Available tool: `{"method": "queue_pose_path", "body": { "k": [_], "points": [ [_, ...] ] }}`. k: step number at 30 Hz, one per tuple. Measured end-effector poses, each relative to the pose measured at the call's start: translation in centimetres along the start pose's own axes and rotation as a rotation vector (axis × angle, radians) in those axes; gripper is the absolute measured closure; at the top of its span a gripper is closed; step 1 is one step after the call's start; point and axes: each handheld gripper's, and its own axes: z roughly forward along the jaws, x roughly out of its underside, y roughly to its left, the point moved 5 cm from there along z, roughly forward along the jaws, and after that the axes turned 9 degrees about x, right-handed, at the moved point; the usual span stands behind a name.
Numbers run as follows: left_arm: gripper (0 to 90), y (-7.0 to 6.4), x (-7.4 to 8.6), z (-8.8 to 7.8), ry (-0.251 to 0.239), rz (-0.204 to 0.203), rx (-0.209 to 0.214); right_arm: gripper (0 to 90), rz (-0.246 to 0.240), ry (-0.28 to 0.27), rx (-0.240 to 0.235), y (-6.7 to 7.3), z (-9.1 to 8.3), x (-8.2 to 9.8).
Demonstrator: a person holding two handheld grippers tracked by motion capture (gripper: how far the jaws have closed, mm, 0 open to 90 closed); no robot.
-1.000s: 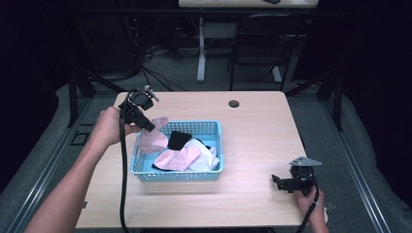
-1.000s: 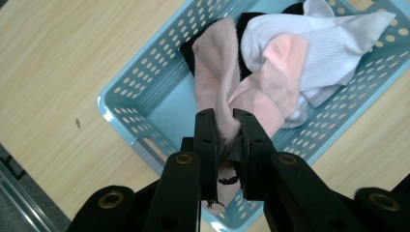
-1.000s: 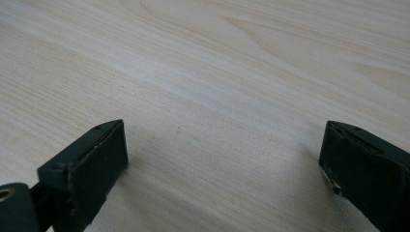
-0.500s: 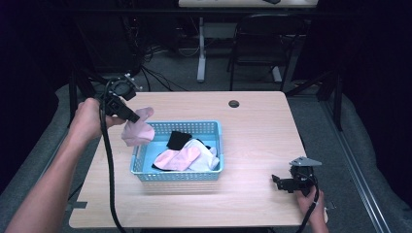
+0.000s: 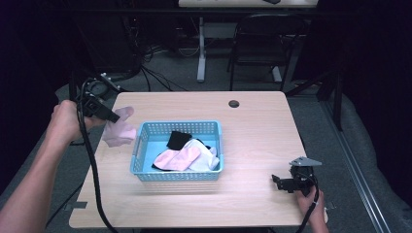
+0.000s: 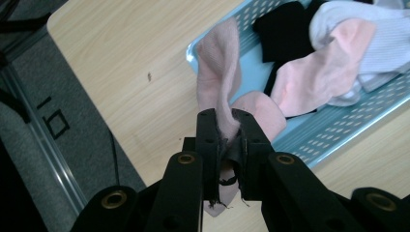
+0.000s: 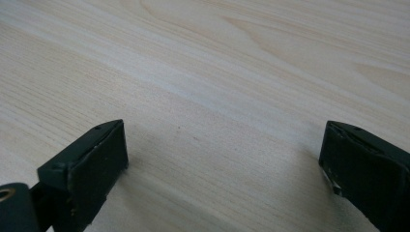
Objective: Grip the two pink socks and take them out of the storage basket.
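A dark room with cables and a chair is seen behind the pale wooden bench (image 5: 257, 121). At about nine o'clock from the blue basket (image 5: 145, 160), just off its rim, a pink sock (image 5: 119, 132) is held clamped in the left hand-held gripper (image 5: 115, 118). More socks (image 5: 187, 154) are piled in the basket. At four o'clock, the right hand-held gripper (image 5: 276, 181) is rested on the bench, jaws spread wide and empty.

Pale pink sock (image 5: 119, 130) in black left gripper (image 6: 226, 126); light blue basket (image 5: 145, 133), perforated dot-grid walls; inside, pink sock (image 5: 175, 159), white ribbed sock (image 5: 204, 154), black sock (image 5: 178, 139); table (image 5: 262, 131) light wood grain, dark round grommet (image 5: 234, 103) at far edge; right gripper (image 5: 291, 180) black, grey plate on top.
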Motion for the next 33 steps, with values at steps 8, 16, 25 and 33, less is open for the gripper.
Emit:
{"method": "queue_pose_path", "body": {
  "k": [8,16,25,33],
  "points": [
    [82.0,2.1,1.7,0.4,0.021,-0.048,-0.027,2.7,0.000,0.000,0.000,0.0,0.0,0.0],
    [82.0,4.3,3.6,2.1,0.032,-0.114,-0.013,2.7,0.001,0.000,-0.003,0.0,0.0,0.0],
    [82.2,5.4,5.1,4.7,0.073,-0.150,-0.011,2.7,0.000,0.000,0.001,0.0,0.0,0.0],
    [82.5,6.1,6.3,7.7,0.105,-0.182,0.004,2.7,0.000,0.001,0.000,0.0,0.0,0.0]
  ]
}}
